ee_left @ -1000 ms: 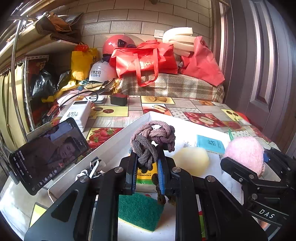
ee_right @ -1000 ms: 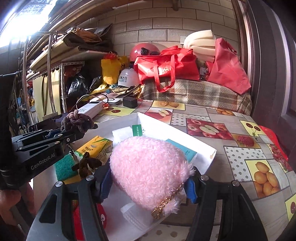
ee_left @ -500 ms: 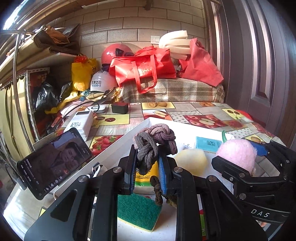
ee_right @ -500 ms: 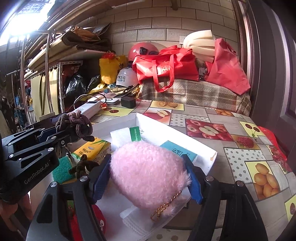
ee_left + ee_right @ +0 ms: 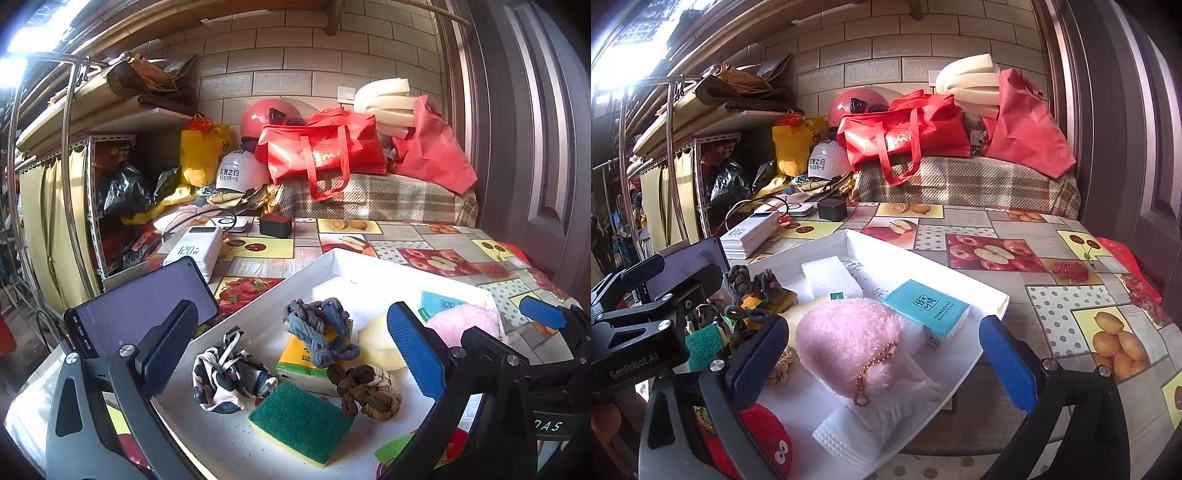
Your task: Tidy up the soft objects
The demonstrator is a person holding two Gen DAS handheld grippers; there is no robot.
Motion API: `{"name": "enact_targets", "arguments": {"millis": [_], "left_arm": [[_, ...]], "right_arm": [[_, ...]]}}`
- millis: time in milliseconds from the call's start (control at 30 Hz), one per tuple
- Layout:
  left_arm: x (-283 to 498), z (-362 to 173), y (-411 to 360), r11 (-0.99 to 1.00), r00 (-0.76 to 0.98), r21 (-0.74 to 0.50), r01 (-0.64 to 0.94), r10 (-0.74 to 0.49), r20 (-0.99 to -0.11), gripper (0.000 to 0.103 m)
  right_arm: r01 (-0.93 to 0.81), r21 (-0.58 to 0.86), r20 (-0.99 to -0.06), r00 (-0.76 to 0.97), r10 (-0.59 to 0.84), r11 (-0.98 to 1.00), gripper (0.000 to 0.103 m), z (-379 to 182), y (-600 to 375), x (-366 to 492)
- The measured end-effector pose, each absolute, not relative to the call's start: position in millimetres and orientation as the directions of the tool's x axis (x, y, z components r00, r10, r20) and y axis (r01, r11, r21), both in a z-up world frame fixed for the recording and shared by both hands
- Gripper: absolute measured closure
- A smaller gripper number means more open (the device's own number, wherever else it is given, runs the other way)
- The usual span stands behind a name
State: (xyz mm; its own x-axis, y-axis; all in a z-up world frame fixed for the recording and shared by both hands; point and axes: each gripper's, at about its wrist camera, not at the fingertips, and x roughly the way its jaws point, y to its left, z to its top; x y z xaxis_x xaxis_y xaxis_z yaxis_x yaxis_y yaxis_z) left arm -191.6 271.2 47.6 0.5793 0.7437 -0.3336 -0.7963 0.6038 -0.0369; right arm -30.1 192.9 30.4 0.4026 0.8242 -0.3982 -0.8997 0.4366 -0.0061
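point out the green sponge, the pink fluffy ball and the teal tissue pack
green sponge [image 5: 301, 421], left wrist view, middle of its green top
pink fluffy ball [image 5: 849, 341], right wrist view, centre of the fur
teal tissue pack [image 5: 927, 304], right wrist view, printed top face

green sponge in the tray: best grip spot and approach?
Take the green sponge across its two long side edges, coming from above. It lies flat, scrub side up, and its near and left edges are clear; the brown rope knot crowds its far right corner.
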Motion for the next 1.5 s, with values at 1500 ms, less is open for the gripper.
{"name": "enact_targets", "arguments": {"millis": [1500], "left_arm": [[-187, 49, 203, 0.687, 0.648, -0.013, -0.726, 0.679, -0.345, 0.0]], "right_arm": [[-0.856, 0.002, -0.368, 0.48, 0.796, 0.517, 0.0, 28, 122, -22]]}}
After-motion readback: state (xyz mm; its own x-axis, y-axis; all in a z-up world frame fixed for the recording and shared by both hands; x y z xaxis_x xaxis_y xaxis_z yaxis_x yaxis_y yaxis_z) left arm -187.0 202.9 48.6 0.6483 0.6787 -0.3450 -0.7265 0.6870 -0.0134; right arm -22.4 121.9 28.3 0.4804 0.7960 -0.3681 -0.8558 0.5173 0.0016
